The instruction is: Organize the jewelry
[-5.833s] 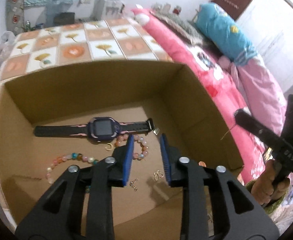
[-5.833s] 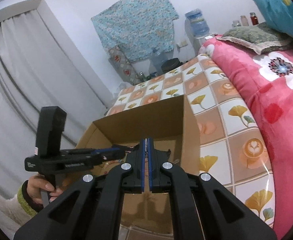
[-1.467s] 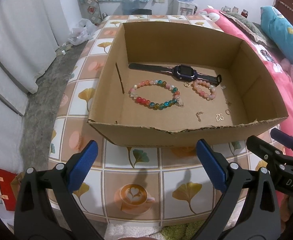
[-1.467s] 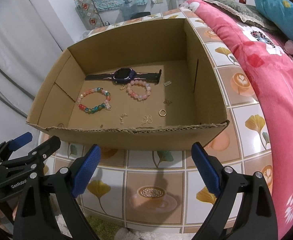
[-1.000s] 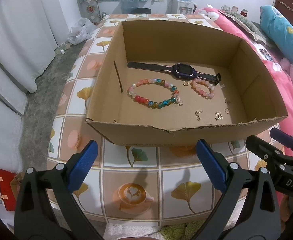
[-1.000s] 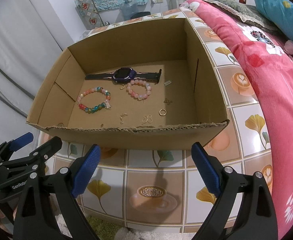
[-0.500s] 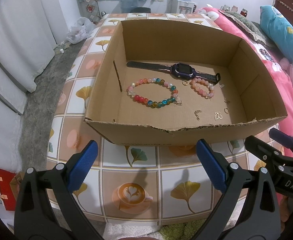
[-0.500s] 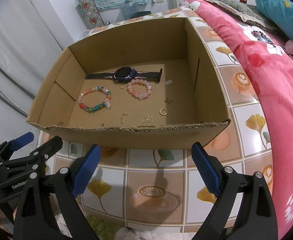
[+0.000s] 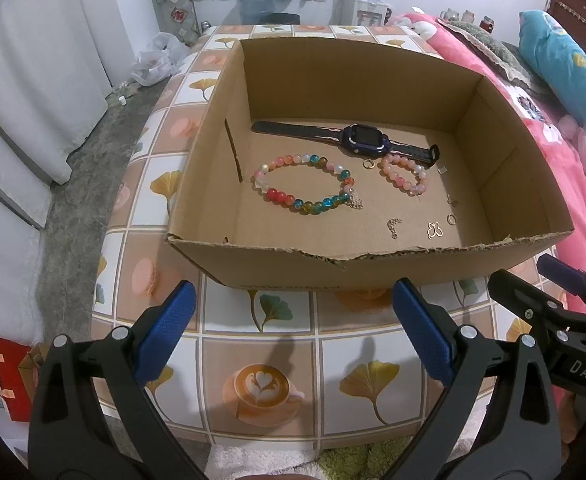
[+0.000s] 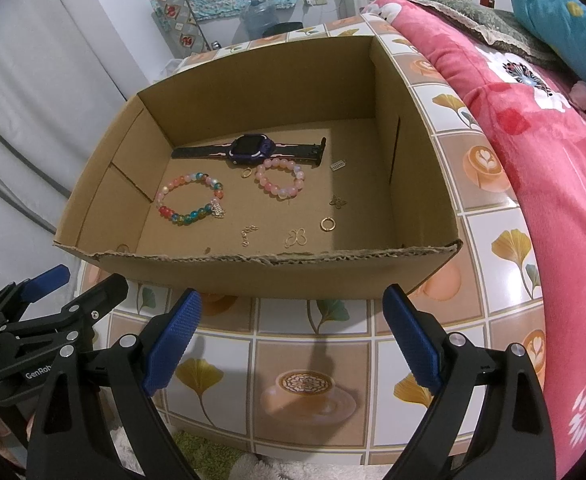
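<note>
Your left gripper (image 9: pixel 293 328) and right gripper (image 10: pixel 293 336) hover wide apart and empty before the cardboard box (image 9: pixel 373 268). Inside lie the watch (image 9: pixel 363 140), two bead bracelets (image 9: pixel 305 188) and small gold charms (image 9: pixel 435 230).

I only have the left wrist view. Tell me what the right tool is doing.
Observer: The right tool is open with its pads wide apart. It holds nothing and sits just outside the front wall of the box.
Operator: Report what lies past the box's right wall.
Observer: A column of tiles on the table separates that wall from the pink blanket, so the two are not touching.
</note>
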A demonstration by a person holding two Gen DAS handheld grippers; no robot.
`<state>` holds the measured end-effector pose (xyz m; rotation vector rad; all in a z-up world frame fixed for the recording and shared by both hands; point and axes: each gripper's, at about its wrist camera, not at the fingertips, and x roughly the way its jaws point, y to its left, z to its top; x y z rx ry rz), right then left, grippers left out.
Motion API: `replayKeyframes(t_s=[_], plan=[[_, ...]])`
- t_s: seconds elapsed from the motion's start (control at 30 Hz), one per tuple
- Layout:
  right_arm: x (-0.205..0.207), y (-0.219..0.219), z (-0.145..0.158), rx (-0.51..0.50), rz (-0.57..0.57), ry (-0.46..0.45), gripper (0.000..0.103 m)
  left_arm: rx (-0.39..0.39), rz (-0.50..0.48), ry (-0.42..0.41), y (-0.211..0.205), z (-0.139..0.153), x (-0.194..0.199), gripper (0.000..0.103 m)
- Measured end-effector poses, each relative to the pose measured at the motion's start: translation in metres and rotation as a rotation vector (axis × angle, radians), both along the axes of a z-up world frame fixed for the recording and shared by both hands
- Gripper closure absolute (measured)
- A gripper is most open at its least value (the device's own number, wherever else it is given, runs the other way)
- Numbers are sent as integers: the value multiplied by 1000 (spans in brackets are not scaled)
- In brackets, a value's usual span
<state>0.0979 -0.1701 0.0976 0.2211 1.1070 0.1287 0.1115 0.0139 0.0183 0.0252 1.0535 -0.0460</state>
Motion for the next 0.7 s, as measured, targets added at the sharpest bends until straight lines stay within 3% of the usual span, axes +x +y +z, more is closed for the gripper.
replayKeyframes(t_s=[0.7], plan=[[0,0,-1,1,2,4,14,-15,4,21,5,-3,1,8]])
